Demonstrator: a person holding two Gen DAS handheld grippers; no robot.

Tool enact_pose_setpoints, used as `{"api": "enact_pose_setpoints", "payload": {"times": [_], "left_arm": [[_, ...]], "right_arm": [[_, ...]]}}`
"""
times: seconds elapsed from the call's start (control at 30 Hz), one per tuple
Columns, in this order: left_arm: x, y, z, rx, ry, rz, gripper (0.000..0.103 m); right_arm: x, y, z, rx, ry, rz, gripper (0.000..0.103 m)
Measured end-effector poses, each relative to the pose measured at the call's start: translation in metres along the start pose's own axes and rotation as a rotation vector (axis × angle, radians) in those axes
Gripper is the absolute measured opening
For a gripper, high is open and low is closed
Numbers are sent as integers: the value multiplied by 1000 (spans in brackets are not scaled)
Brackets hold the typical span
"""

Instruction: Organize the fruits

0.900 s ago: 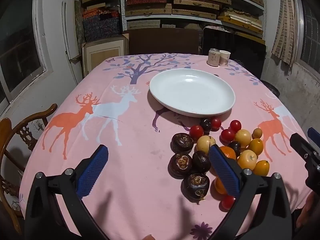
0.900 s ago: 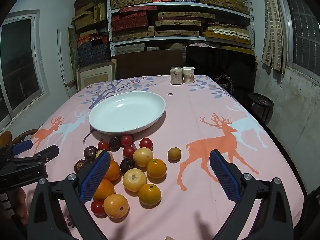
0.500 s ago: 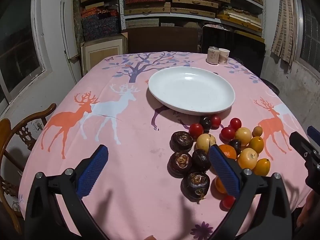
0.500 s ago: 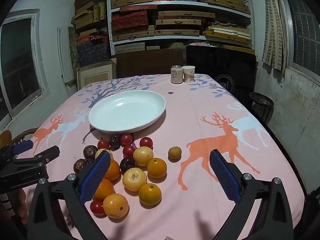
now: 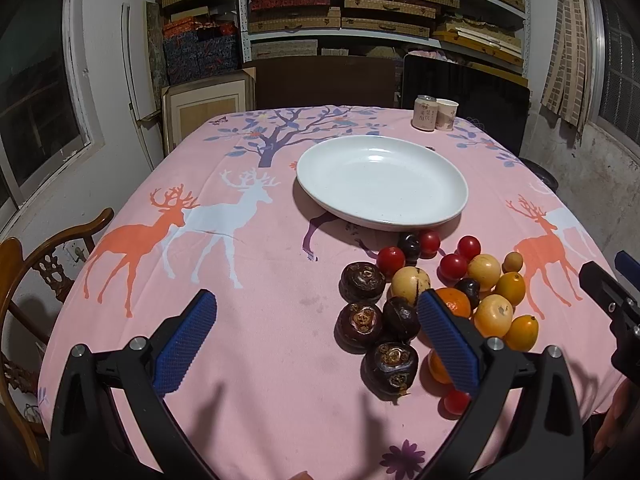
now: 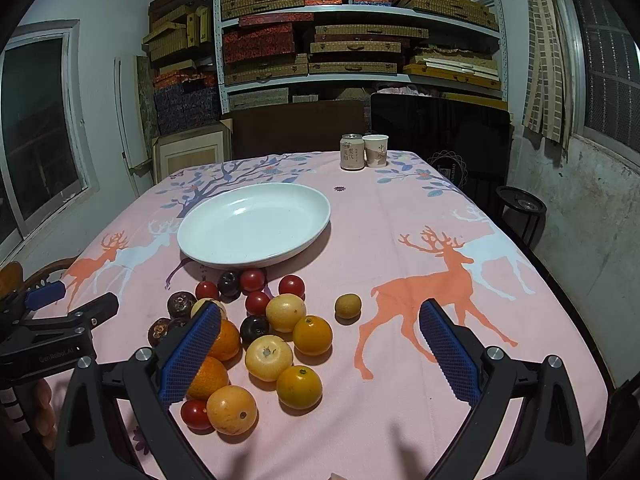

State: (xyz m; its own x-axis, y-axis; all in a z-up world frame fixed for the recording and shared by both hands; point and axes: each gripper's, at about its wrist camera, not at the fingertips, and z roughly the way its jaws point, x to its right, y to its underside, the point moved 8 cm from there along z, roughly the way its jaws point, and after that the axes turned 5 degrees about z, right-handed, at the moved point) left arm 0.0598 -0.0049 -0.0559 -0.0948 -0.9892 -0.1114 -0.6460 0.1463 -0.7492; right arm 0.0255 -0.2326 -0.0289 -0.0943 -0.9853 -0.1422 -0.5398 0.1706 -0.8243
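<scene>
Left gripper (image 5: 316, 340): fingers spread wide, nothing between them, above worktop (image 5: 260, 264).
Right gripper (image 6: 320, 354): fingers released, empty, over fruits (image 6: 268, 356).
Fruits: loose cluster on worktop, just in front of white plate (image 6: 208, 248).
Plate: bare.

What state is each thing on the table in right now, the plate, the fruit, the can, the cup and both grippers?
white plate: empty, flat on the cloth.
fruit pile: loose on the cloth, in front of the plate, none in it.
small brown fruit: alone, apart from the pile.
can: upright, opened.
paper cup: upright, beside the can.
left gripper: open, holding nothing.
right gripper: open, holding nothing.
</scene>
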Motion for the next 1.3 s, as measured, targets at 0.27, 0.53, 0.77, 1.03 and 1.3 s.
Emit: {"api": "enact_pose_setpoints", "payload": {"times": [0.27,0.53,0.77,1.03,1.3], "left_arm": [[0,-1,-5,11,-2,8,99],[0,0,-8,14,-3,12,99],[0,0,-8,13,-3,11,99],[0,1,-8,13,-2,10,99],[-1,1,-8,13,-2,11,99]], "right_arm": [[-1,0,-4,6,-1,-7,99],[-4,1,-6,11,2,-21,99],[-5,3,-5,9,2,-21,99],[-5,2,-6,9,3,-21,99],[-5,2,-7,10,2,-22,99]]}}
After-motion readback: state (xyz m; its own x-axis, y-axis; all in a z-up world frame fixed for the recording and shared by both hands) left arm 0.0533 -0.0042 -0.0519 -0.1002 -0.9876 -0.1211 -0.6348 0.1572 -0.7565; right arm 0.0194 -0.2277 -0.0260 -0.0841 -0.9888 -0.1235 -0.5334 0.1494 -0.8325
